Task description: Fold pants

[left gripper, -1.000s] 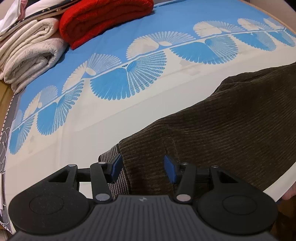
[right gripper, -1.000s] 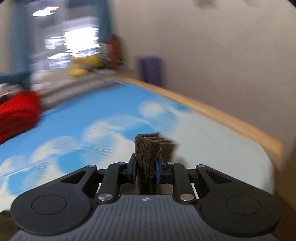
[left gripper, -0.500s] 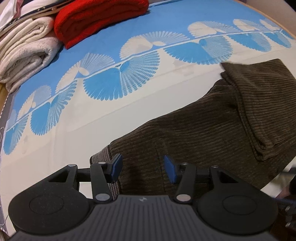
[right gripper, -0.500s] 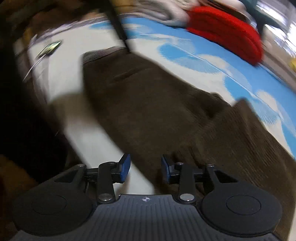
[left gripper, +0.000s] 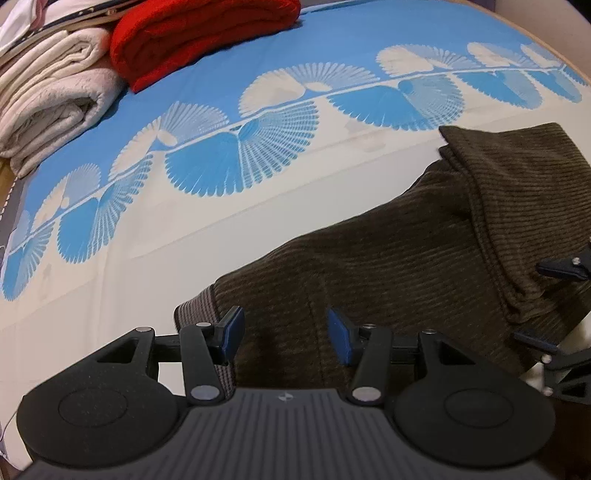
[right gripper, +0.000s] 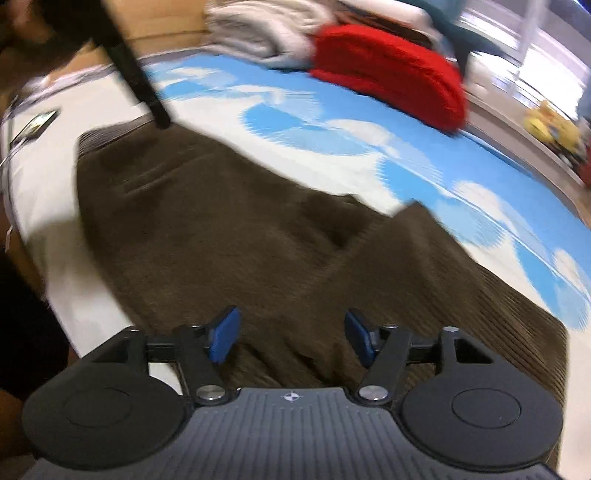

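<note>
1. pants (left gripper: 406, 258), brown corduroy, lie on my bedsheet (left gripper: 184, 240), leg end folded back over the middle.
2. my left gripper (left gripper: 284, 334): jaws spread, holding nothing, over the pants' waistband.
3. my right gripper (right gripper: 291, 338): jaws spread, holding nothing, over the pants' fold.
4. red blanket (left gripper: 199, 33) and white towels (left gripper: 51, 99): well beyond the pants.

The pants (left gripper: 388, 266) lie on the near right part of the bed sheet (left gripper: 184, 236), one end folded back over them at right. Folded towels (left gripper: 51, 99) and a blanket (left gripper: 199, 33) sit far left.
</note>
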### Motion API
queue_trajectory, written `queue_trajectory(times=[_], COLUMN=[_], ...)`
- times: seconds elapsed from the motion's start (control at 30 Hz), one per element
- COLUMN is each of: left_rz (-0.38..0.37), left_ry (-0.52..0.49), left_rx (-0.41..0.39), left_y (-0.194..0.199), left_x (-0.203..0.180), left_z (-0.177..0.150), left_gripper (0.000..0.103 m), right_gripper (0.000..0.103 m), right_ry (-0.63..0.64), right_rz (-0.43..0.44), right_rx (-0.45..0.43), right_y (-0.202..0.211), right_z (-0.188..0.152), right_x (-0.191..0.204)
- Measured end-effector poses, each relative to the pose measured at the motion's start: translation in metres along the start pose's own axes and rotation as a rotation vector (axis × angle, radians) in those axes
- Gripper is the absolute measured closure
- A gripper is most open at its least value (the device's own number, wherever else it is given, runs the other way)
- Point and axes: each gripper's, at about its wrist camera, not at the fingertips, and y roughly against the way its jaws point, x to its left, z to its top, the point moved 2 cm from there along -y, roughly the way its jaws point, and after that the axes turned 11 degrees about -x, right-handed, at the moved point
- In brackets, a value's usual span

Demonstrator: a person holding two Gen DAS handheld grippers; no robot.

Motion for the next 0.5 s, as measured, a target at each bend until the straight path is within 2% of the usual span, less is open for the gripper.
queue_trajectory(times=[0.03,0.1,0.17,0.23,0.33,0.4,0.47,0.5], left_rz=[0.002,0.011,0.013,0.014,0.005,-0.003,-0.012,-0.016], left_ry=[0.0,-0.004,-0.004,0.002,0.022,0.02,0.01,0.007], left_rx=[0.003,0.004,0.0,-0.008,-0.02,-0.025,-0.026,-0.027], left_y=[0.0,0.0,0.001,0.003,0.006,0.006,0.006,0.005], left_x=[0.002,0.005,0.009,0.013,0.017,0.015,0.011,0.009], left_z=[-0.002,-0.005,-0.007,-0.008,-0.006,-0.004,-0.002,-0.001], left_gripper=[0.048,0.048,0.048,0.048,0.048,0.048,0.048,0.048], right_gripper=[0.039,0.068,0.075,0.077,0.078,0.078,0.076,0.075], right_ry=[0.042,0.108,0.038,0.021,0.079,0.075,0.089,0.098], right_rz=[0.002,-0.038,-0.002,-0.005,-0.011,0.009,0.054,0.068], right_rx=[0.015,0.049,0.051,-0.016,-0.138,-0.181,-0.156,-0.111], right_y=[-0.006,-0.02,-0.018,-0.004,0.035,0.059,0.069,0.067], right_z=[-0.001,-0.004,0.002,0.015,0.03,0.031,0.021,0.01], right_x=[0.006,0.01,-0.001,-0.01,-0.011,-0.009,-0.002,0.002])
